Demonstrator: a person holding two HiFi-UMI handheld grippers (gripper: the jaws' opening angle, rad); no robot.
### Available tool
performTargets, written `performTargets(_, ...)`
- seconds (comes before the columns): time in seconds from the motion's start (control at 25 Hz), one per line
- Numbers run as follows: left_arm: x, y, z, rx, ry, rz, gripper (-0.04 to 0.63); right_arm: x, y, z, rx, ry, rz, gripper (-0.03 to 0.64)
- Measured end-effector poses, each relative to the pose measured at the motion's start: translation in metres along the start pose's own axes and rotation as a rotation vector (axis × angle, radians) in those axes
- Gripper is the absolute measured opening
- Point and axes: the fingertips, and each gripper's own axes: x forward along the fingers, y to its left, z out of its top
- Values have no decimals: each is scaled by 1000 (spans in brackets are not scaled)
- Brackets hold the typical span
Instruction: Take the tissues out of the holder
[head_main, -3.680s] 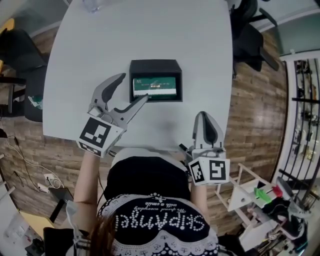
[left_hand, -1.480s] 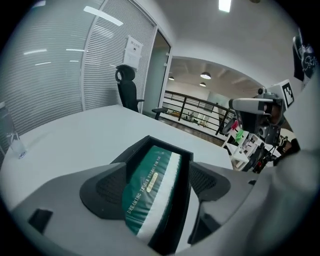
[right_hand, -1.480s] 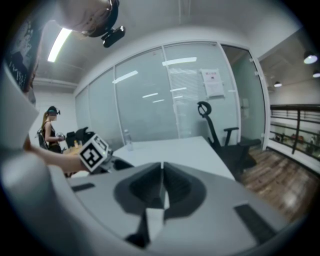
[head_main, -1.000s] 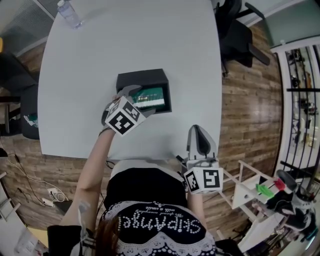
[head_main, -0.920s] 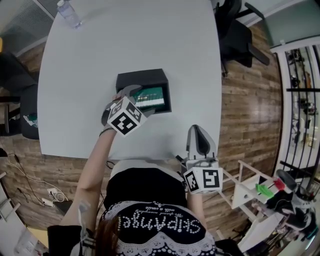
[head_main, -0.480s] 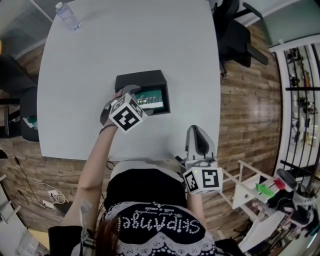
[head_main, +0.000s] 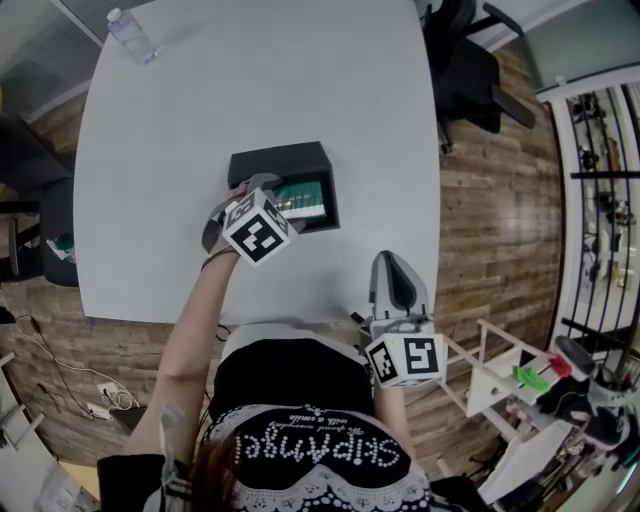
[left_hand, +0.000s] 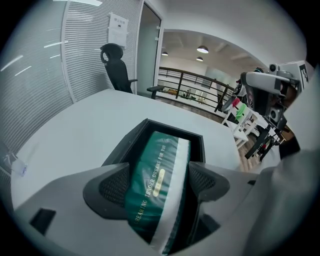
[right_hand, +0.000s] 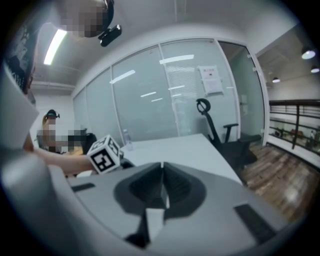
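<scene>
A black box-shaped holder (head_main: 275, 160) stands on the white table (head_main: 200, 100), with a green and white tissue pack (head_main: 305, 198) inside it. My left gripper (head_main: 275, 198) reaches into the holder's near end. In the left gripper view the holder (left_hand: 125, 145) lies open ahead, and the left gripper (left_hand: 159, 184) has both jaws pressed against the sides of the tissue pack (left_hand: 157, 170). The pack's near end bulges between them. My right gripper (head_main: 393, 270) hangs at the table's near edge, shut and empty; in its own view the right gripper (right_hand: 162, 180) has its jaws closed together.
A water bottle (head_main: 130, 35) stands at the table's far left corner. Black office chairs (head_main: 465, 60) sit at the far right, and another is at the left (head_main: 40, 230). A white rack (head_main: 510, 390) with coloured parts stands on the wood floor at the lower right.
Earlier the left gripper was open above the table in front of the holder. It has since moved into the holder and closed on the tissue pack. The right gripper has barely moved.
</scene>
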Motion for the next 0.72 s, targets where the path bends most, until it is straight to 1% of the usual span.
performTargets(0.24, 5, -1, -6, -11, 70, -27, 383, 6, 5, 1, -2, 1, 13, 35)
performTargets(0.72, 7, -2, -5, 4, 83, -35, 360, 11, 7, 0, -6, 13, 30, 35)
